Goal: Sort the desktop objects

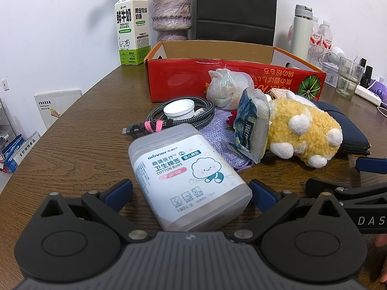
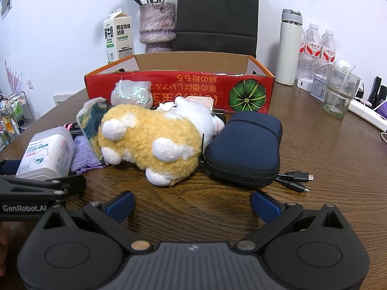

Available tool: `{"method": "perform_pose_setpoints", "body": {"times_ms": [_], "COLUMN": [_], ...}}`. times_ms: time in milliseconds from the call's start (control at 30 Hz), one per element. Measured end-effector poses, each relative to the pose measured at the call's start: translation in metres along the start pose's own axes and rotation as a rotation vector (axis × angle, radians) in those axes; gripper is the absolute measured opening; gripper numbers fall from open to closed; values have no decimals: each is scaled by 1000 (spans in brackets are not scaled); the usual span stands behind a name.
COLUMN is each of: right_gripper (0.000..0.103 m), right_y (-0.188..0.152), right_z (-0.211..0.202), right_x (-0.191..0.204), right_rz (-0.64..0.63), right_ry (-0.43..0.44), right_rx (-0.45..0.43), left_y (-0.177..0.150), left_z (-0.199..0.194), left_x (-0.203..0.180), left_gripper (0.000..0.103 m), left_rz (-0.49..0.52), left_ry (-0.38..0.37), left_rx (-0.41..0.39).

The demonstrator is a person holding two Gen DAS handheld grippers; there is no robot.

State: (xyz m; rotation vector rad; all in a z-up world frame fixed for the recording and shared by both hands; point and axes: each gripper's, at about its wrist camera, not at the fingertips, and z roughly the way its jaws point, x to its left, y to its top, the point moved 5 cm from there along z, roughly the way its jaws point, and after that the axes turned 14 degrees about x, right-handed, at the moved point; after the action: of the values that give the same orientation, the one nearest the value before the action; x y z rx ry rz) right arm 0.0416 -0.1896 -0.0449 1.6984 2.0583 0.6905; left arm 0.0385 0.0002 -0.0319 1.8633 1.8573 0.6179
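Barely begun, I'd say — the red box (image 2: 179, 89) at twelve o'clock looks empty from here, the clutter heaped before it. The left gripper (image 1: 191, 191) straddles the cotton buds tub (image 1: 186, 171), jaws wide; the right gripper (image 2: 193, 203) gapes before the plush toy (image 2: 154, 140).

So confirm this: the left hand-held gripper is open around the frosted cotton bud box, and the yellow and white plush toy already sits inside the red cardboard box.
One part is wrong. The yellow and white plush toy lies on the brown wooden table, in front of the red cardboard box, not inside it; the right wrist view shows this. The left hand-held gripper is indeed open around the frosted cotton bud box.
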Motion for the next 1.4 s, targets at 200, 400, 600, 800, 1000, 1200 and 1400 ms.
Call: {"method": "perform_pose_setpoints", "body": {"times_ms": [200, 400, 600, 800, 1000, 1200, 1400], "right_gripper": [103, 103, 103, 103, 103, 103, 103], "right_y": [0, 0, 0, 0, 0, 0, 0], "right_z": [0, 0, 0, 0, 0, 0, 0], "right_x": [0, 0, 0, 0, 0, 0, -1], "right_rz": [0, 0, 0, 0, 0, 1, 0], "right_ry": [0, 0, 0, 0, 0, 1, 0], "right_rx": [0, 0, 0, 0, 0, 0, 0], "left_y": [0, 0, 0, 0, 0, 0, 0], "left_z": [0, 0, 0, 0, 0, 0, 0], "left_x": [0, 0, 0, 0, 0, 0, -2], "left_gripper": [103, 103, 103, 103, 103, 103, 103], "left_rz": [0, 0, 0, 0, 0, 0, -9], "left_ry": [0, 0, 0, 0, 0, 0, 10], "left_rx": [0, 0, 0, 0, 0, 0, 0]}}
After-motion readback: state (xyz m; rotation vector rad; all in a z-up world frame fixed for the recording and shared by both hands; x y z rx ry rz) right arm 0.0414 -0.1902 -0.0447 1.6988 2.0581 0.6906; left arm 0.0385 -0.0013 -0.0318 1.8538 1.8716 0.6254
